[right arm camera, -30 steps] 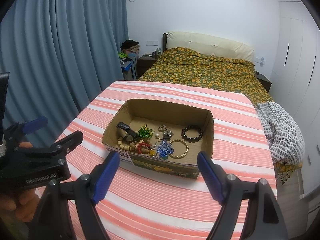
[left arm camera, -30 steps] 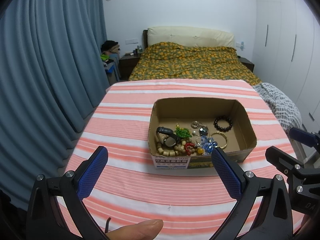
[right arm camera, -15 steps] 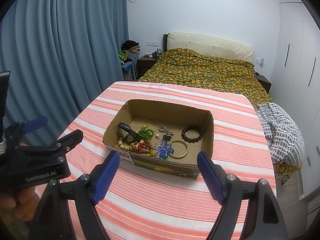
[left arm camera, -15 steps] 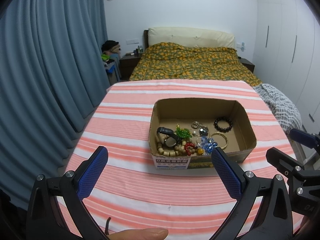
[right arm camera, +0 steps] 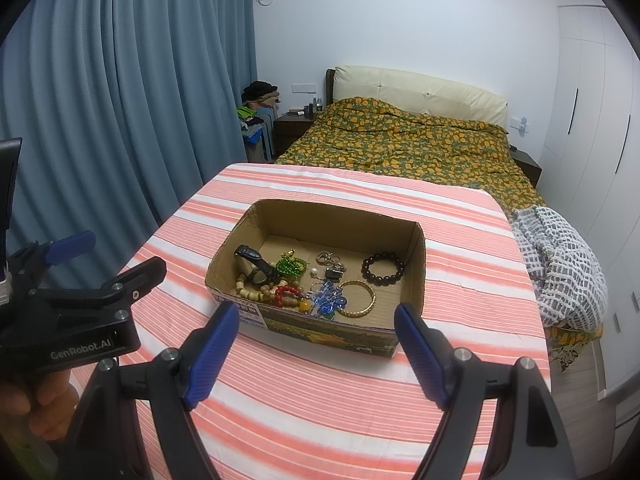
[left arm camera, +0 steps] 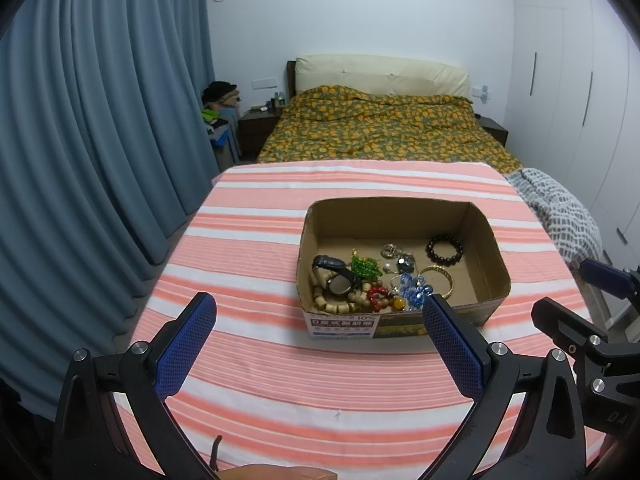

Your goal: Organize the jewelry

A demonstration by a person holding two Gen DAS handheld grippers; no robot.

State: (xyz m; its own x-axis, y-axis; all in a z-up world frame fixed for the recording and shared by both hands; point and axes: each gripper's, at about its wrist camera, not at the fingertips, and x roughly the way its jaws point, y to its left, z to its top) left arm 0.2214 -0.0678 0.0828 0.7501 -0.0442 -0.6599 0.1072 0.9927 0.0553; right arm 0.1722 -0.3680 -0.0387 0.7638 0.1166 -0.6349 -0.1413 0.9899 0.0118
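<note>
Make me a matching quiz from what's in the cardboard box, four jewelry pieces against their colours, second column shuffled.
Column one:
1. smooth bangle
2. bead bracelet alone at the right
3. crystal cluster beside the bangle
4. small bead piece beside the watch

Column two:
A. blue
B. green
C. gold
D. dark, near black

Pairs: 1-C, 2-D, 3-A, 4-B

"GenRobot.AI" on left gripper (right arm camera: 66, 262), "10%" on cardboard box (left arm camera: 344, 322) label

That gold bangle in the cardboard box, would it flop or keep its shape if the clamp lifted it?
The gold bangle looks like a rigid, smooth hoop, so it probably holds its shape but may slip between pads. It touches the blue crystal piece, so that might get dragged.
</note>
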